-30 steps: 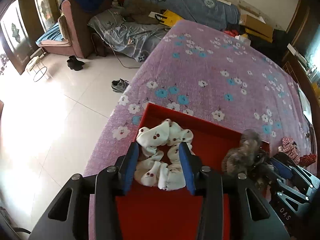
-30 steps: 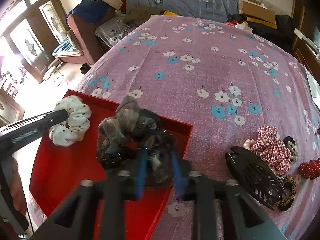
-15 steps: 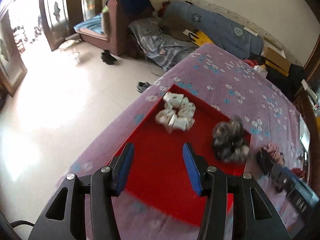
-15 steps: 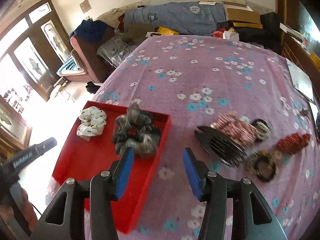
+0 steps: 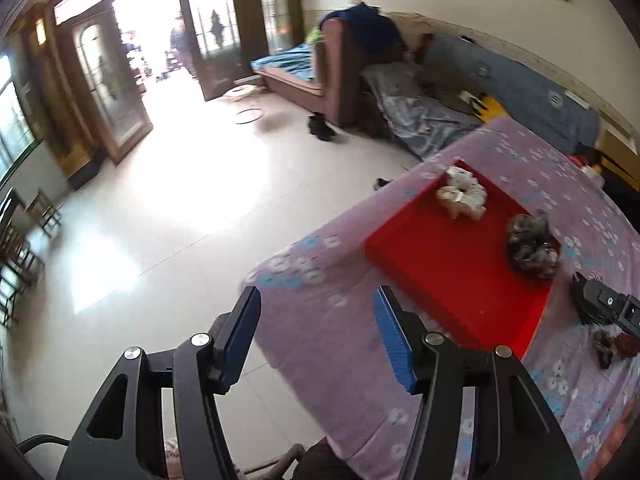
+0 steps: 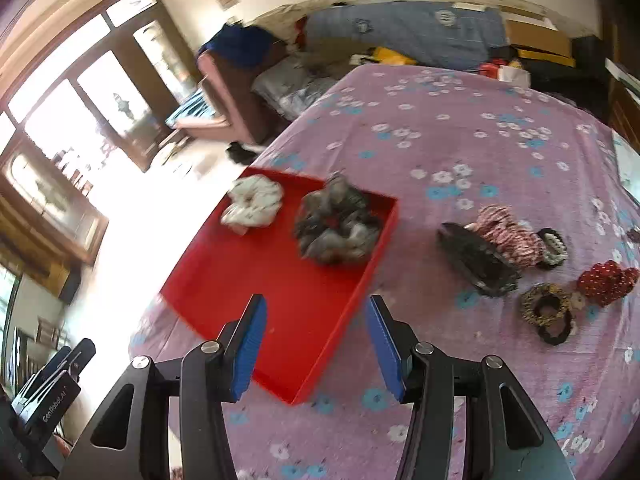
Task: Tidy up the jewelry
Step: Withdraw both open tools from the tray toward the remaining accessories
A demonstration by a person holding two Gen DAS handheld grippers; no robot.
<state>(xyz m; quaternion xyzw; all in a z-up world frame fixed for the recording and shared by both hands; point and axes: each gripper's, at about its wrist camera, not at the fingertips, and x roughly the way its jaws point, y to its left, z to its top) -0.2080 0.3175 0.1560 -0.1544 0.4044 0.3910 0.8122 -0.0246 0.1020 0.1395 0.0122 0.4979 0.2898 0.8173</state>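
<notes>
A red tray [image 6: 280, 300] [image 5: 448, 280] lies on the purple flowered bedspread [image 6: 480, 140]. In it rest a white cherry-print scrunchie [image 6: 254, 205] [image 5: 462, 197] and a grey scrunchie [image 6: 340, 228] [image 5: 532, 245]. Right of the tray lie a black claw clip [image 6: 476, 258], a red-checked scrunchie [image 6: 506, 232], a leopard scrunchie [image 6: 548, 310] and a red dotted bow [image 6: 606, 282]. My right gripper [image 6: 316, 322] hangs open over the tray's near end, nothing between its pads. My left gripper [image 5: 316, 322] is over the bed's corner, jaws opening and empty.
Pale tiled floor [image 5: 140, 220] spreads left of the bed. A brown armchair [image 5: 340, 68] and a sofa with blue covers [image 6: 400, 36] stand at the far wall. Glass doors [image 5: 120, 60] are at the left. Shoes [image 5: 320, 126] lie on the floor.
Both grippers let go of their scrunchies, which now lie in the tray. Both drew back and up; the left swung far out toward the bed's corner and the floor.
</notes>
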